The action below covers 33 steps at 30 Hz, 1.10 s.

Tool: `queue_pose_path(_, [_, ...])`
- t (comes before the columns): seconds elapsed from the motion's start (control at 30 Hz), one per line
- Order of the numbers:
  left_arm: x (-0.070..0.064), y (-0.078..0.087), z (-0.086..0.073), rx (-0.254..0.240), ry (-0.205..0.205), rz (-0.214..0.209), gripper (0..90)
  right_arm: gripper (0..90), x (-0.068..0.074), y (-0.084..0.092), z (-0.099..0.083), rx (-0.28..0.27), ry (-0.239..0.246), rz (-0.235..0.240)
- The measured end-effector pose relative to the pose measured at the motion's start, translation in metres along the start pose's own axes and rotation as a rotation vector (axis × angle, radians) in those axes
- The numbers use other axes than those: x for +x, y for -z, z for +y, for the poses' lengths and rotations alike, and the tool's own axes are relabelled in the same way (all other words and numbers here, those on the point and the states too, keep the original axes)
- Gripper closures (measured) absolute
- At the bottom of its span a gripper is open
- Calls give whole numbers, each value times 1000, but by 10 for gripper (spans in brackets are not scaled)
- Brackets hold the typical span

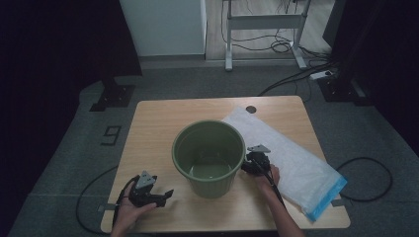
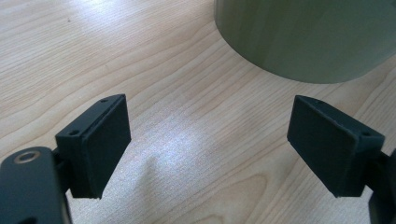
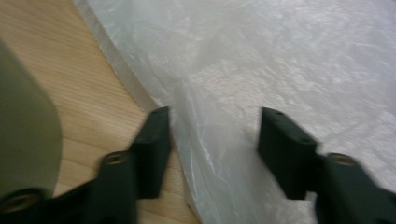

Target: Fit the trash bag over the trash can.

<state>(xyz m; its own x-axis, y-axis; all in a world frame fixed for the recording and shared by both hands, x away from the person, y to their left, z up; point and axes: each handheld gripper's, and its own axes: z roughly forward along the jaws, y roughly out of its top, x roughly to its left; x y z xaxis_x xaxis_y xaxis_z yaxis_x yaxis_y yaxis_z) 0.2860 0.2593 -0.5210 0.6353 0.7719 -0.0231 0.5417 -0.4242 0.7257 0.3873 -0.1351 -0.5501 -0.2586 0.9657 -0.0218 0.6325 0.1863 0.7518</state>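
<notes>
A green plastic bin point(image 1: 212, 185) stands upright near the middle of the wooden table point(image 1: 158, 123). To its right a clear plastic bag point(image 1: 291, 158) with a blue strip at its near end lies flat. My left gripper point(image 1: 165, 196) rests low at the front left, pointing towards the bin. Its jaws point(image 2: 208, 144) are open over bare wood, with the bin's wall point(image 2: 303, 37) just beyond them. My right gripper point(image 1: 247, 167) sits between bin and bag. It point(image 3: 215, 149) is open astride a raised fold at the bag's edge point(image 3: 280, 60), with the bin point(image 3: 23, 130) at its left.
A round cable hole point(image 1: 251, 109) sits at the table's far edge. Black cables point(image 1: 365, 180) loop on the grey floor on both sides. A desk frame point(image 1: 264, 22) and a white cabinet point(image 1: 163, 27) stand beyond the table.
</notes>
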Motion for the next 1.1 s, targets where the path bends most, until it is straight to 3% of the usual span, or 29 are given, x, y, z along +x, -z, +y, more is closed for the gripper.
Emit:
queue_pose_path(0.2, [1,0,-1,0,8,0,129,838,-16,5,0,22,-50,-5])
queue_pose_path(0.27, [1,1,-1,0,7,1,129,880,-25,9,-1,-11,-79,18])
queue_pose_path(0.43, [2,1,-1,0,13,9,130,888,-42,32,8,-126,-127,57])
queue_pose_path(0.7, [0,3,0,-15,20,14,133,889,-59,89,35,-293,-175,102])
queue_pose_path(0.9, [0,2,0,-14,21,16,133,890,-67,126,54,-399,-199,126])
queue_pose_path(0.97, [0,2,0,-14,22,16,133,890,-67,131,56,-412,-201,131])
queue_pose_path(1.0, [1,3,0,-12,22,16,133,890,-68,146,62,-455,-202,140])
queue_pose_path(1.1, [0,2,-1,-10,21,17,133,889,-68,162,69,-494,-194,145])
